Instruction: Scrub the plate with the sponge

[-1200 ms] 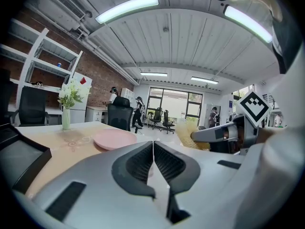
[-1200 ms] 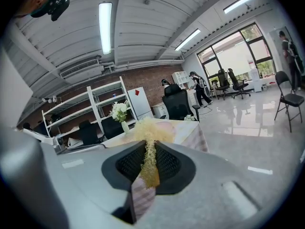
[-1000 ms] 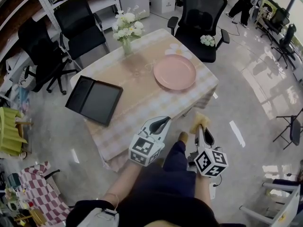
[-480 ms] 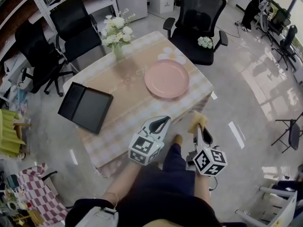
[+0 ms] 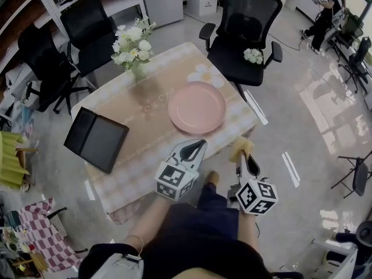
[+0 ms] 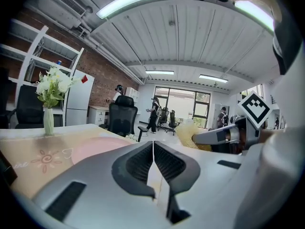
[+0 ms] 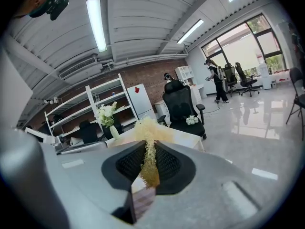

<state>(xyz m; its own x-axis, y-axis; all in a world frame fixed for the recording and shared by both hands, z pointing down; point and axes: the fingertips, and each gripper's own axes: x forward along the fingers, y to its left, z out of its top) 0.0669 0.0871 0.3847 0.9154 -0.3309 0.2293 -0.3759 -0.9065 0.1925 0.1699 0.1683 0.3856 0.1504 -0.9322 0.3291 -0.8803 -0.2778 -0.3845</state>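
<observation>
Table under checked cloth, centre of head view. Black office chair at its far side. On table: black tray at left edge, pink plate lying flat towards right end, vase of white flowers near far edge. Left gripper above near table edge, fingers pressed together with nothing between. Right gripper just off near-right corner of table, apart from plate, fingers pinching yellow sponge, fuzzy top sticking out past tips.
</observation>
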